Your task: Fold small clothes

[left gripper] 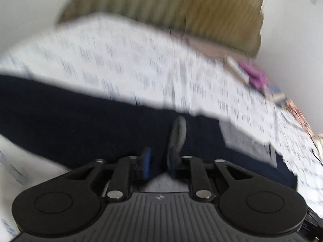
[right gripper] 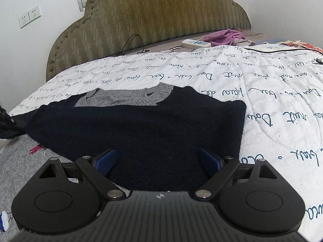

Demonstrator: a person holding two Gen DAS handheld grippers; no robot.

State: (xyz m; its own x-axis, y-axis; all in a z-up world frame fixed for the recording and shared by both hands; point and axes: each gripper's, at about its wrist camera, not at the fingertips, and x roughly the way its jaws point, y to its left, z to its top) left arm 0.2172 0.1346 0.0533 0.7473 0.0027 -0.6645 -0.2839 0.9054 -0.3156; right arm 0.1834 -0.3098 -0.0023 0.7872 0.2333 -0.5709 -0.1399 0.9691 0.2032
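Note:
A dark navy garment [right gripper: 141, 133] lies flat on the white quilt [right gripper: 262, 92], with a grey knit neck part [right gripper: 125, 97] at its far end. Grey fabric with a small red motif [right gripper: 24, 161] shows under its near left edge. My right gripper [right gripper: 157, 155] hovers over the garment's near edge, jaws wide apart with only cloth below them. In the blurred left wrist view, my left gripper [left gripper: 161, 149] is over the same navy garment [left gripper: 80, 125]. Its blue pad [left gripper: 145, 161] and the other finger stand a narrow gap apart, and I see nothing pinched between them.
An olive padded headboard [right gripper: 161, 14] backs the bed. Near it lie a white power strip [right gripper: 196, 43], a purple cloth [right gripper: 224, 36] and a black cable [right gripper: 282, 49]. Wall sockets [right gripper: 29, 16] sit at the left. A dark object [right gripper: 5, 121] pokes in at the left edge.

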